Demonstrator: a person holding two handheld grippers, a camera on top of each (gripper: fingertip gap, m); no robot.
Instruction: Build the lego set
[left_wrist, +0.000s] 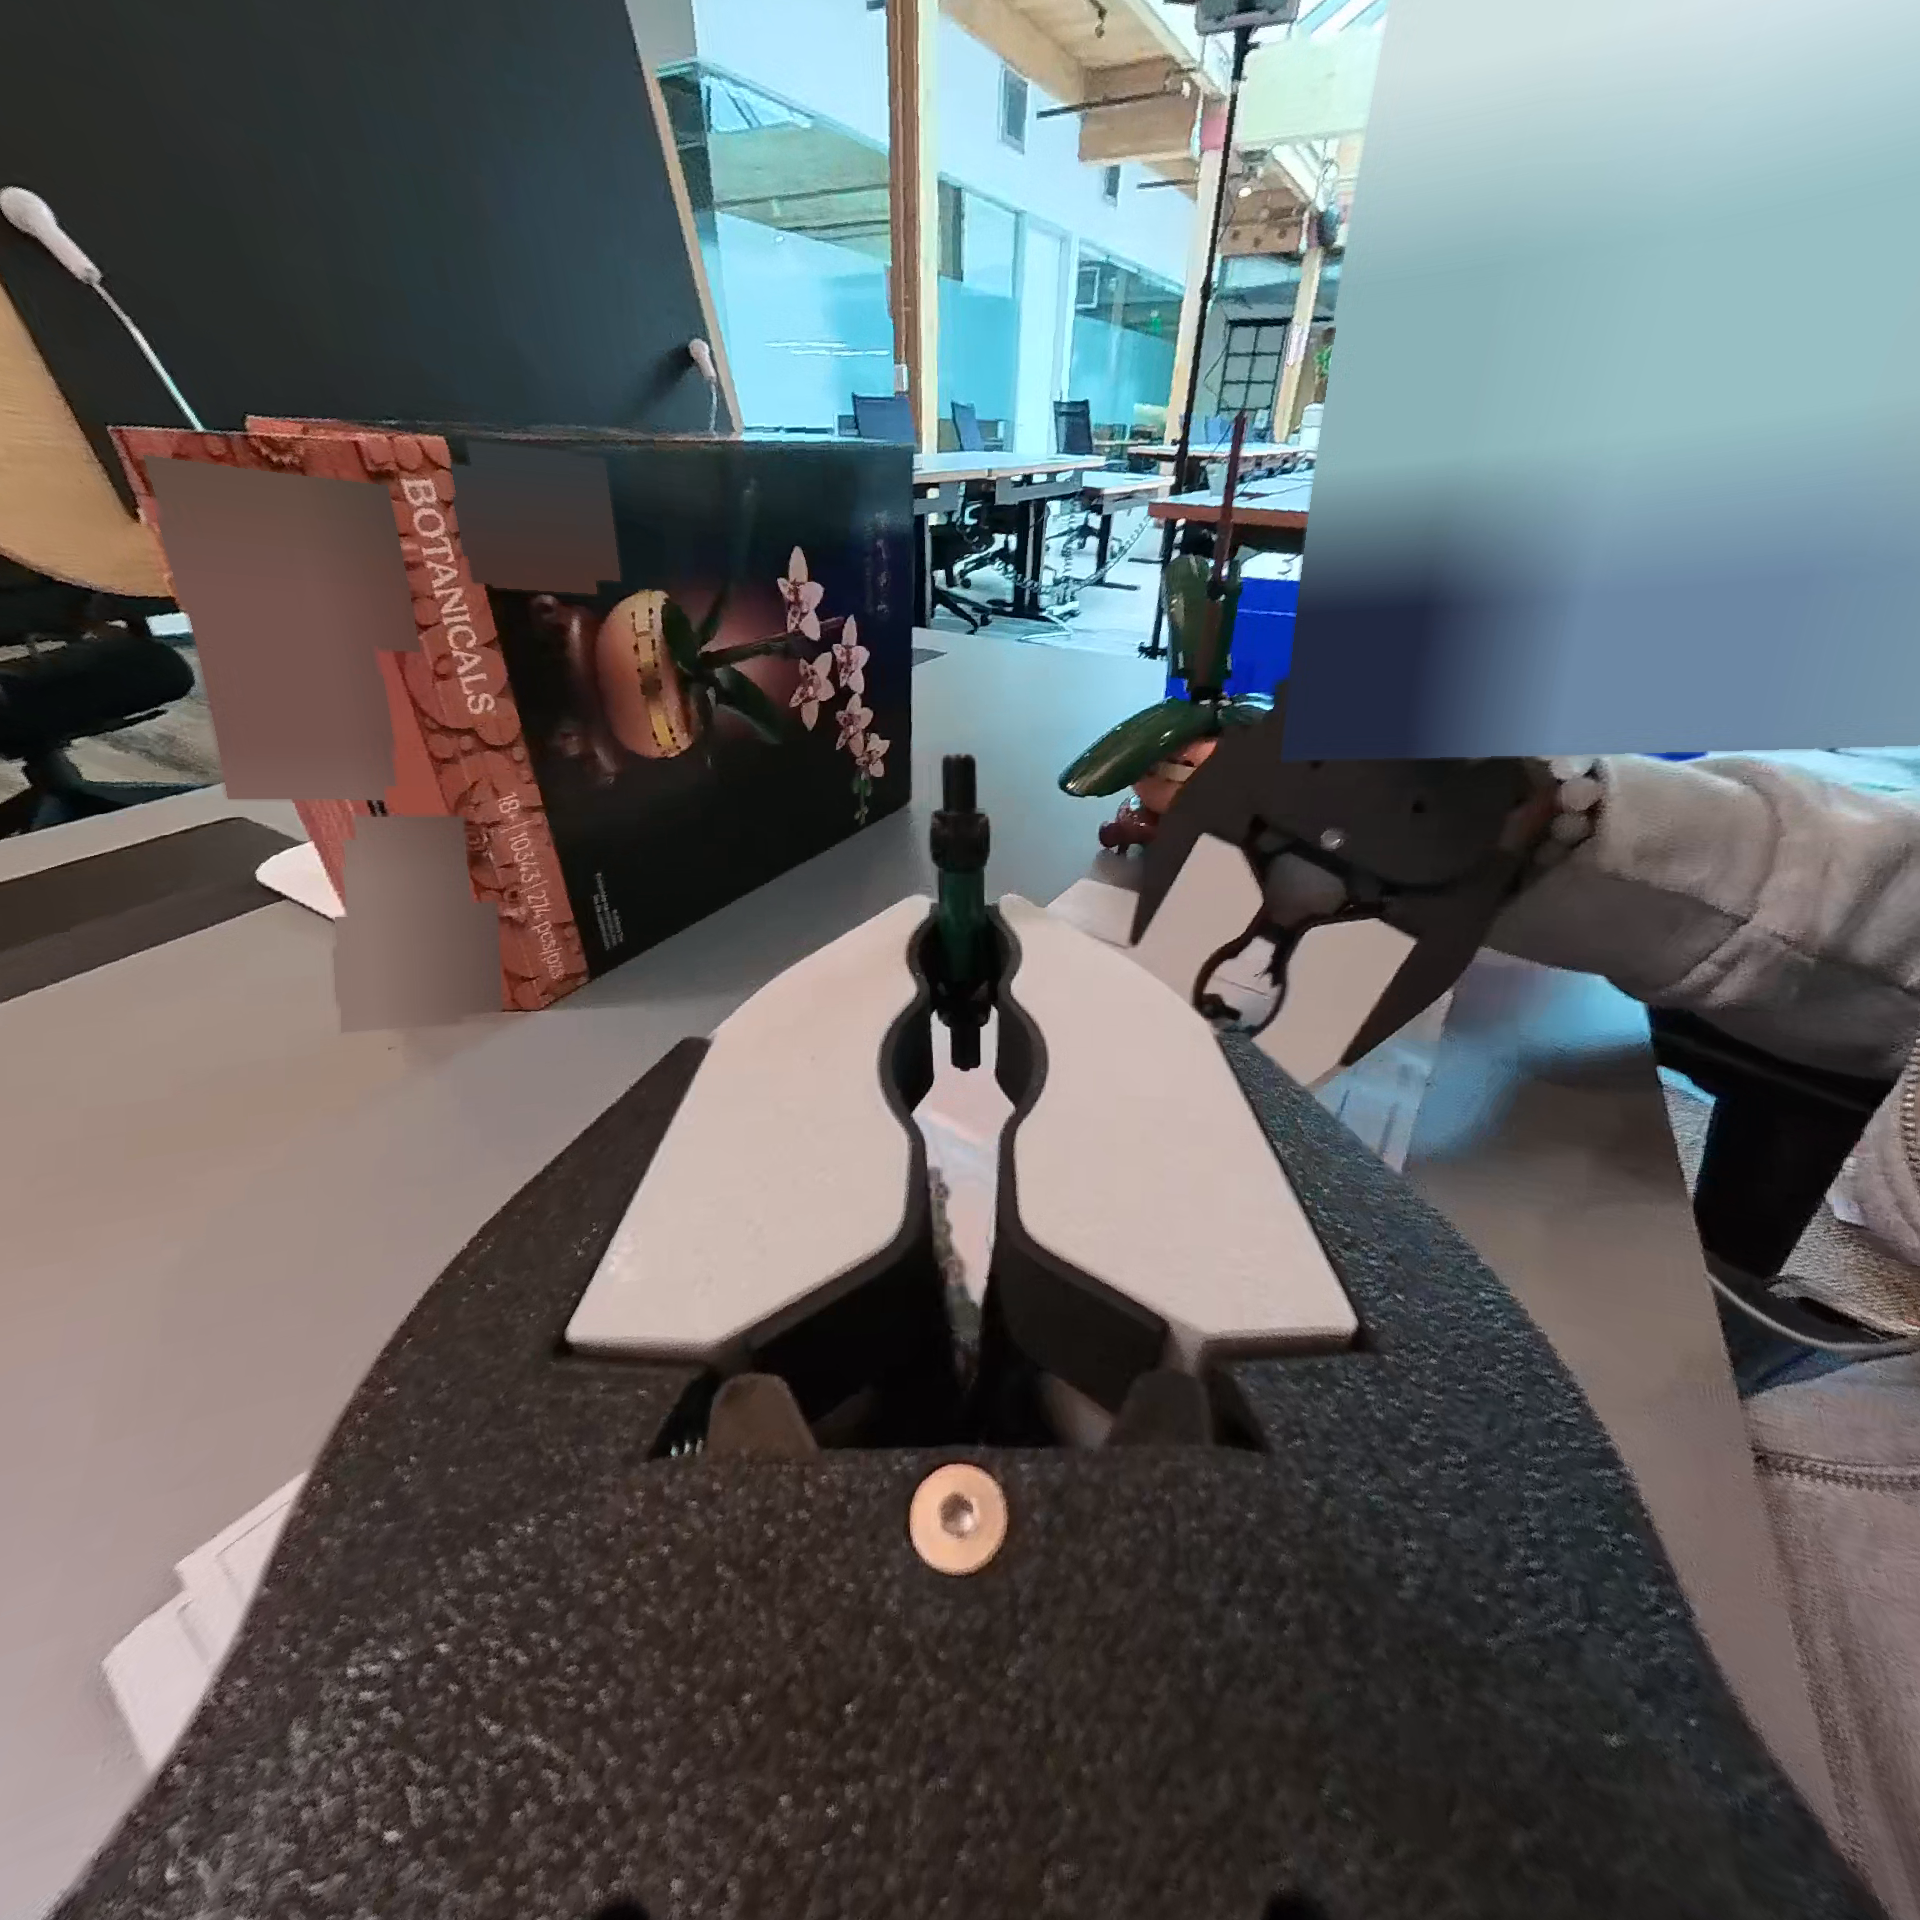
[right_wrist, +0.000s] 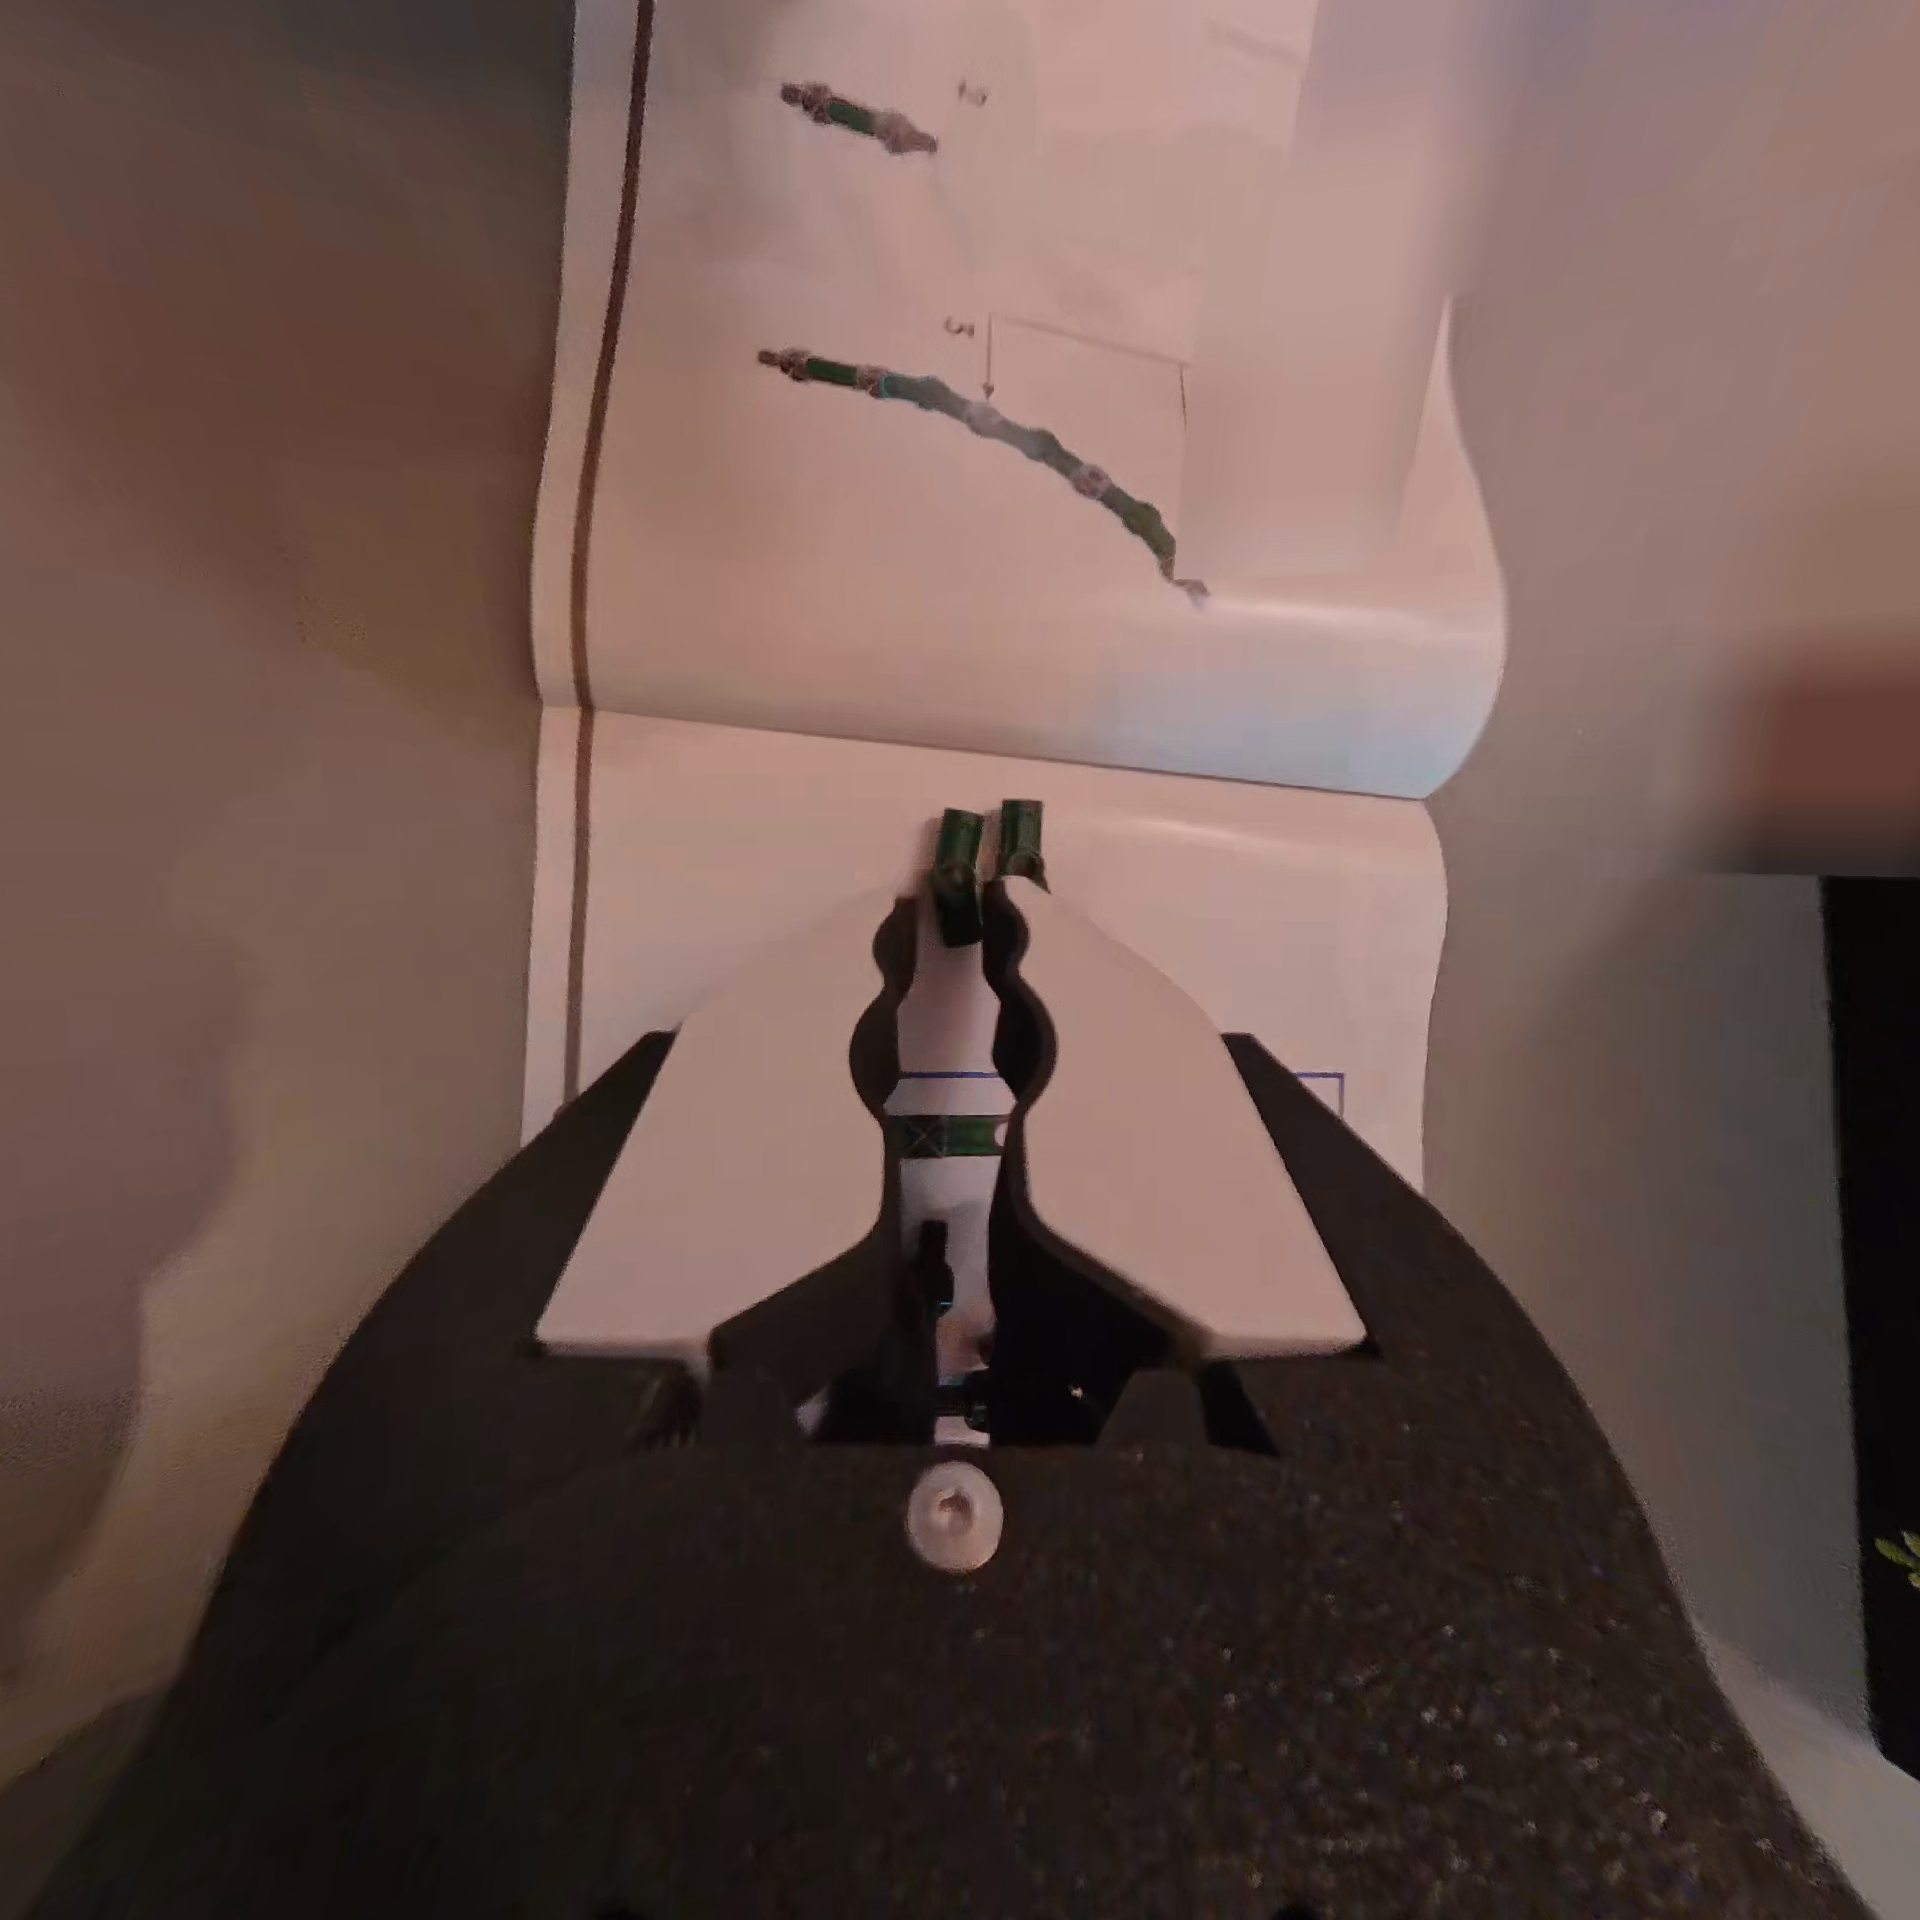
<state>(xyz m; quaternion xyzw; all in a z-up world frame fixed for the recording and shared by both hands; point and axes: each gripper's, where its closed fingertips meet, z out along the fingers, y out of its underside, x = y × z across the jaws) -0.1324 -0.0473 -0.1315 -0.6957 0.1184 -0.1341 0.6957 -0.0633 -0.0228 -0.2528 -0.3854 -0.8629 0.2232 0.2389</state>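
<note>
Two tools are in your hands. Your left tool (left_wrist: 961, 935) is clenched on a green and black stem piece (left_wrist: 961, 873) standing upright at frame centre, with the set's box (left_wrist: 665, 707) at left on the grey worktop (left_wrist: 260, 1195). Your right tool (right_wrist: 982, 904) grips a small green piece (right_wrist: 958, 873) over the open instruction booklet (right_wrist: 935, 571).

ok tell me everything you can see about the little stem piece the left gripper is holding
The stem piece is a short, slim plastic rod: dark green in the middle, black ribbed connectors at both ends. It stands about upright, pinched at its green middle between the tips of the left gripper, whose pale fingers touch it. Its top pokes free, above the grey table.
</note>
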